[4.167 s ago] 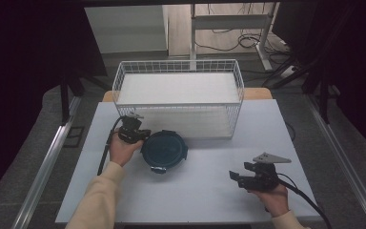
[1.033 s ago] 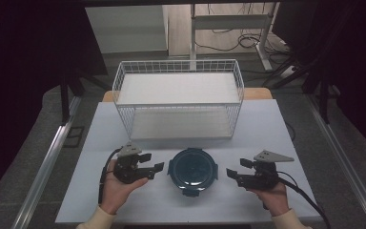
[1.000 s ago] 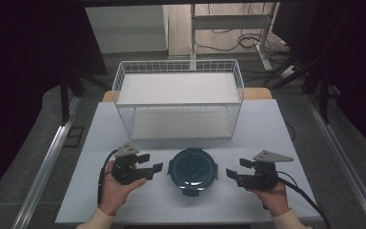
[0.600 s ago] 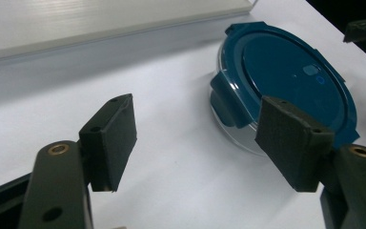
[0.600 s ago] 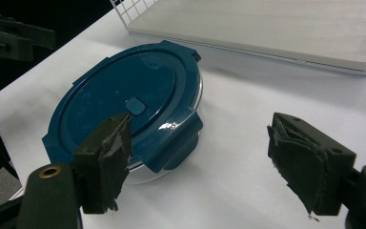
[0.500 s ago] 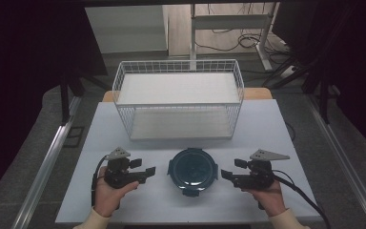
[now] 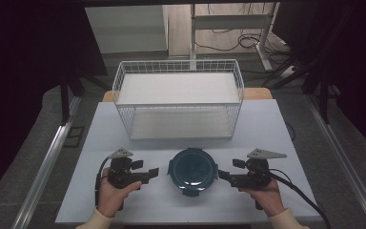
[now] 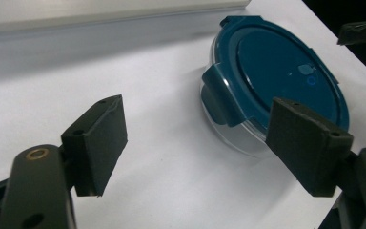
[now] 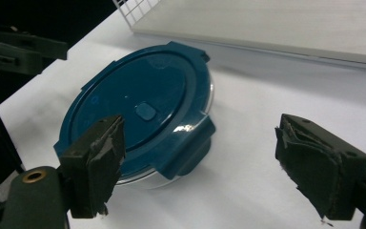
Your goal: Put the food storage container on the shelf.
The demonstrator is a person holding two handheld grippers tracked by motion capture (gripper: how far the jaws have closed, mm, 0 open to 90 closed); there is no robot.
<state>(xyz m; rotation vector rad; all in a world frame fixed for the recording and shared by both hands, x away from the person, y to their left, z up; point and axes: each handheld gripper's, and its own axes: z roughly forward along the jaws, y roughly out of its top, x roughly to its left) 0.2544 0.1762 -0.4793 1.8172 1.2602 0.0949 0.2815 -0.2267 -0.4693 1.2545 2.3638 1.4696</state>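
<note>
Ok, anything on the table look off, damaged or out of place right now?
One thing: the pad on one jaw of the right gripper looks torn and frayed along its edge. Otherwise the container sits flat with its blue lid clipped on, and the wire basket stands square behind it.

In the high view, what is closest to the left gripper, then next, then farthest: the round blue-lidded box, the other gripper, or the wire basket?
From the left gripper:
1. Round blue-lidded box, just beside it, mid-table.
2. Right gripper, past the box's other side.
3. Wire basket, at the table's back; its near wall rivals the right gripper, its middle lies farthest.
</note>
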